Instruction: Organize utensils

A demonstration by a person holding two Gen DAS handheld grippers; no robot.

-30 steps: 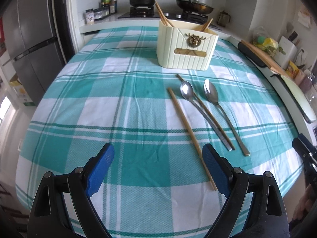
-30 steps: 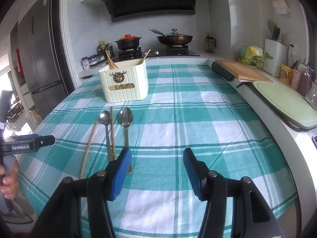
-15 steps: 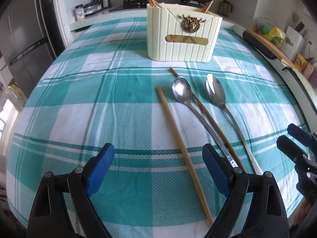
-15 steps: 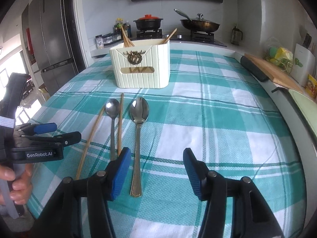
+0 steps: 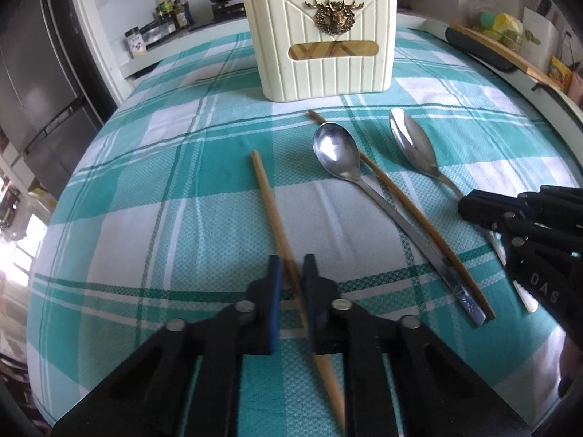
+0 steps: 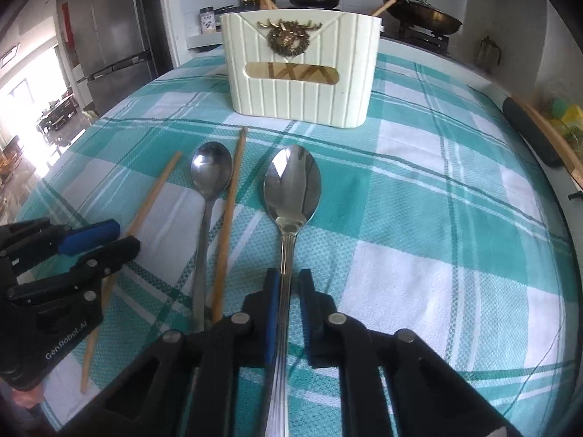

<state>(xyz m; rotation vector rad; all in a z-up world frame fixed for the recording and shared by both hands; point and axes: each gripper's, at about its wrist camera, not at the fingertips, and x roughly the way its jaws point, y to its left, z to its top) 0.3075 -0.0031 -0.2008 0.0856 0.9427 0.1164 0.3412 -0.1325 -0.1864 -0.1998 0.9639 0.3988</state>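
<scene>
Both tools just clamped down

Left tool grips a chopstick, right tool a spoon (holder next, probably).

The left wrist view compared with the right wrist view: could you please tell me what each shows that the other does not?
Only the left wrist view shows the left gripper from behind, its fingers closed on the left chopstick; they have just been closing.

Only the right wrist view shows the right gripper from behind, its fingers just closed on the large spoon handle, plus the fridge.

Both show the cream utensil holder, the small spoon, the second chopstick beside it and the checked tablecloth.
</scene>
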